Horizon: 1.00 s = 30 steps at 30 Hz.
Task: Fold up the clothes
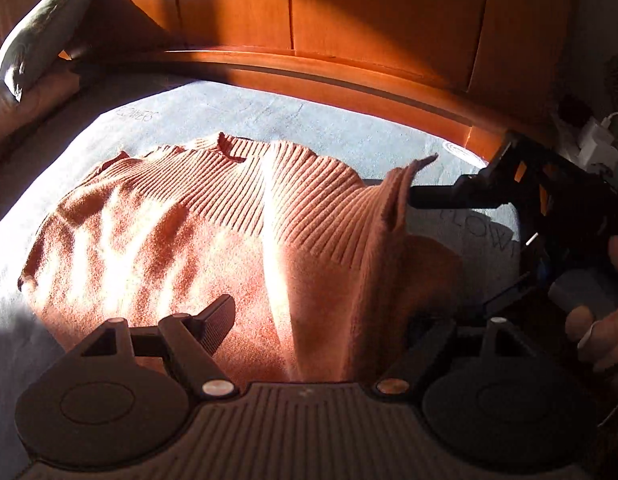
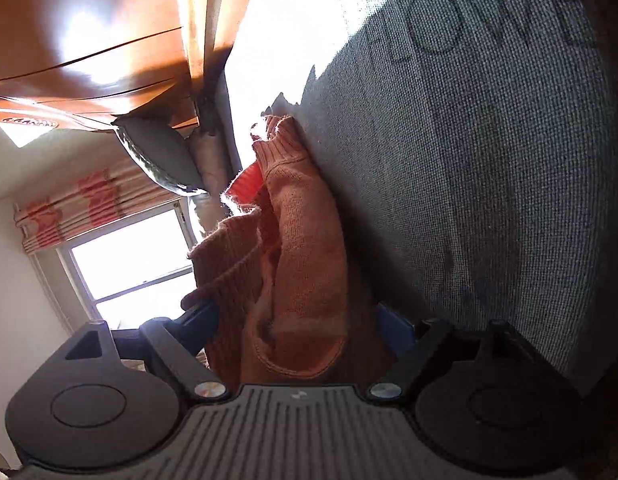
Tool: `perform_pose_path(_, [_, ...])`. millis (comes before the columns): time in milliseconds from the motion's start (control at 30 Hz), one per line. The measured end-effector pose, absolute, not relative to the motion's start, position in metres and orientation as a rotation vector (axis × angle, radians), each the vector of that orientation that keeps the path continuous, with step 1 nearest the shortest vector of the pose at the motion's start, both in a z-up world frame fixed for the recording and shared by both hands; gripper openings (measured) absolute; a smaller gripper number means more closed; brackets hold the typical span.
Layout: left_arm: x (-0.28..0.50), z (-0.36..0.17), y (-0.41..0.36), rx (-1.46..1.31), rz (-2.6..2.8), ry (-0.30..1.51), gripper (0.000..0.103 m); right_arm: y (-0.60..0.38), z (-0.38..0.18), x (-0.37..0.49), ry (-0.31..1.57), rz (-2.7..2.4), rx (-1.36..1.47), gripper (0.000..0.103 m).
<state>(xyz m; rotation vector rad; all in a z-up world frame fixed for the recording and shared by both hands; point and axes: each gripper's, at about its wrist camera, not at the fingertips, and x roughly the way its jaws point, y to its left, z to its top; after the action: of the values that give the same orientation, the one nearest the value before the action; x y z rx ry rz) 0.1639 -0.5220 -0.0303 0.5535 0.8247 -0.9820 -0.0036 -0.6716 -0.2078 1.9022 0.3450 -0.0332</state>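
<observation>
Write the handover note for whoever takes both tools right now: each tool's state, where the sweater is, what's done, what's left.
Left tool: jaws wide apart at the sweater's near edge, with a raised fold of the knit between them; not closed on it.
Right tool: sweater fabric bunched between its fingers, lifted off the bed; it looks shut on the right side of the garment.
Orange sweater: lies spread on the grey bedspread, collar toward the wooden headboard, left part flat, right edge raised by the right tool.
Done: garment laid out, right side picked up.
Left: probably carry the right side over the body, then fold the other side and the length.
</observation>
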Motion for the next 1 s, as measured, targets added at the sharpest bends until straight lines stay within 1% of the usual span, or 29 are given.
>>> perform_pose_path(100, [0.166, -0.031, -0.521, 0.542, -0.981, 0.827, 0.08, -0.673, -0.218, 0.017, 0.281, 0.022, 1.962, 0.091])
perform_pose_path(300, [0.167, -0.03, -0.517, 0.526, -0.98, 0.829, 0.08, -0.671, -0.232, 0.037, 0.141, 0.105, 2.095, 0.092])
perform_pose_path(433, [0.165, -0.029, -0.516, 0.542, -0.991, 0.829, 0.08, -0.674, -0.23, 0.028, 0.037, 0.112, 2.13, 0.092])
perform_pose_path(600, [0.158, -0.032, -0.524, 0.584, -1.07, 0.823, 0.079, -0.696, -0.207, 0.013, -0.107, 0.111, 2.077, 0.093])
perform_pose_path(667, [0.149, -0.037, -0.534, 0.626, -1.145, 0.808, 0.078, -0.706, -0.196, 0.01, -0.105, 0.109, 2.038, 0.096])
perform_pose_path(767, [0.134, -0.046, -0.551, 0.695, -1.263, 0.78, 0.079, -0.72, -0.182, 0.006, -0.038, 0.09, 1.961, 0.097])
perform_pose_path(833, [0.124, -0.052, -0.561, 0.741, -1.341, 0.759, 0.078, -0.729, -0.175, 0.002, 0.039, 0.033, 1.918, 0.097])
perform_pose_path(1000, [0.121, -0.07, -0.589, 0.764, -1.438, 0.836, 0.078, -0.744, -0.158, -0.014, 0.187, -0.112, 1.799, 0.097])
